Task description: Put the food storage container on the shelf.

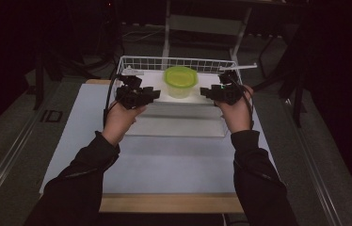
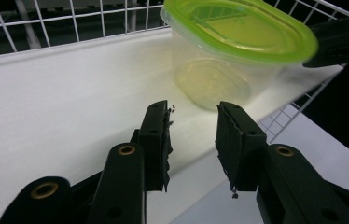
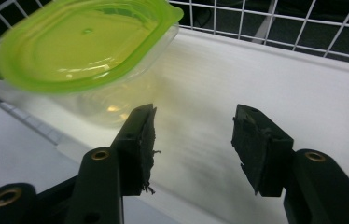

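A clear plastic tub with a green lid stands on the white floor of a wire basket. My left gripper hangs just left of the tub and my right gripper just right of it, both pointing inward. In the left gripper view the left gripper is open with nothing between its pads, and the tub lies beyond it, apart. In the right gripper view the right gripper is open wider, also with nothing in it, and the tub sits up and to the left.
The basket's white wire walls rise behind and beside the tub. A pale sloped panel lies in front of the basket on a white mat. Dark floor and a metal frame surround the table.
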